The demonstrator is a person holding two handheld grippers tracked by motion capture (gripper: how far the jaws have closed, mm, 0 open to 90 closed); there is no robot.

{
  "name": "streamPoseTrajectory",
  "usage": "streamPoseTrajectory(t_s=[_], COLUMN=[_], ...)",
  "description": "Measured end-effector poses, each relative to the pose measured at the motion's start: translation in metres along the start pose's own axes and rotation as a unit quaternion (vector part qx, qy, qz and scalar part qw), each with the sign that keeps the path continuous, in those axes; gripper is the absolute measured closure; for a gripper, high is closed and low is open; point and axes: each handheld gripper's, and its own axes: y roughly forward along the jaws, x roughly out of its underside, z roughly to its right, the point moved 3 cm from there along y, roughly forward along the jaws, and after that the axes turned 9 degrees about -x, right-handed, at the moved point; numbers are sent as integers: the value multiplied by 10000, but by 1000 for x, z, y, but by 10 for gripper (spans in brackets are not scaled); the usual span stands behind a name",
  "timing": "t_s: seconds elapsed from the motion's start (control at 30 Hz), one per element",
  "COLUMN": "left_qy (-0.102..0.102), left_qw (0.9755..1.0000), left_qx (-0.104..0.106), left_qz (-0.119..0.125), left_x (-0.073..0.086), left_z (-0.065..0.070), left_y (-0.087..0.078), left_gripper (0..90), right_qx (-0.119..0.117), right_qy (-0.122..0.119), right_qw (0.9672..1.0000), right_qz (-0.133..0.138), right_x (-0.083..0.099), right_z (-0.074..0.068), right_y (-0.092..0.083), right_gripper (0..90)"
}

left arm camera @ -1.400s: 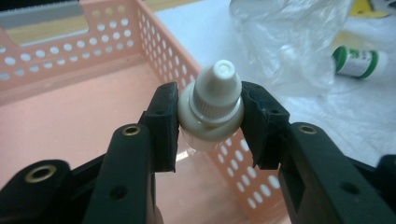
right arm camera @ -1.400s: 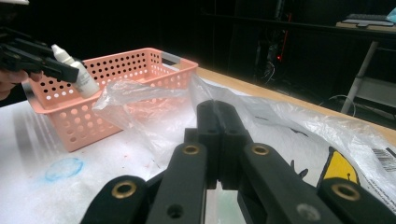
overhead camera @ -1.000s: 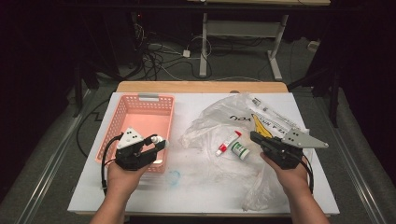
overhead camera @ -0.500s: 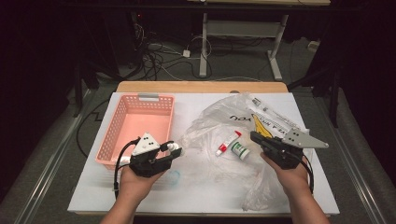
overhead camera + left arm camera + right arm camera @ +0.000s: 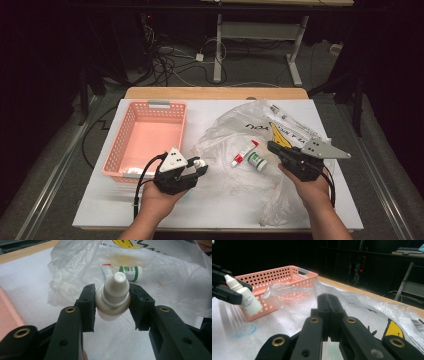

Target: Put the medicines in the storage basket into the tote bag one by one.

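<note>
Slippage is the risk: the left gripper [image 5: 112, 305] clamps the white dropper bottle [image 5: 113, 298] only at its rounded shoulder, while the right gripper [image 5: 329, 315], jaws together, pins the plastic bag [image 5: 250, 145].

"you" upside down on the plastic bag [image 5: 250, 125], barcode on the bag, digits unreadable

One pink basket [image 5: 150, 137] is sitting on the table, and one clear plastic bag [image 5: 280, 145] is lying beside it. Three small containers are showing: one white dropper bottle [image 5: 113, 298], one red-capped tube [image 5: 244, 152] and one green-labelled bottle [image 5: 258, 161].
</note>
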Motion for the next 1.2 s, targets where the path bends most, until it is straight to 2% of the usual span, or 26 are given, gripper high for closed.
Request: streamPoseTrajectory(t_s=[0.27, 0.43, 0.57, 0.87, 1.13, 1.2], left_qy=[212, 334, 337, 462, 590, 568], left_qw=[9995, 9988, 9985, 9975, 9967, 9969], left_qx=[234, 335, 388, 321, 191, 172], left_qz=[-17, -124, -190, -417, -516, -523], left_x=[-8, -13, -17, -24, -30, -31], left_z=[24, 38, 45, 61, 68, 68], left_y=[25, 49, 71, 120, 149, 155], left_gripper=[582, 582, 582, 582, 582, 582], right_qx=[-1, 2, -1, -15, -30, -31], right_qy=[8, 10, 3, -2, 14, 18], right_qw=[10000, 10000, 10000, 10000, 10000, 10000], right_qz=[0, 0, -8, 1, 25, 27], right_x=[0, 0, 1, 1, 0, 0], right_z=[0, 0, 0, 0, 0, 0], right_y=[1, 0, 1, 1, 0, 1], right_gripper=[900, 900, 900, 900, 900, 900])
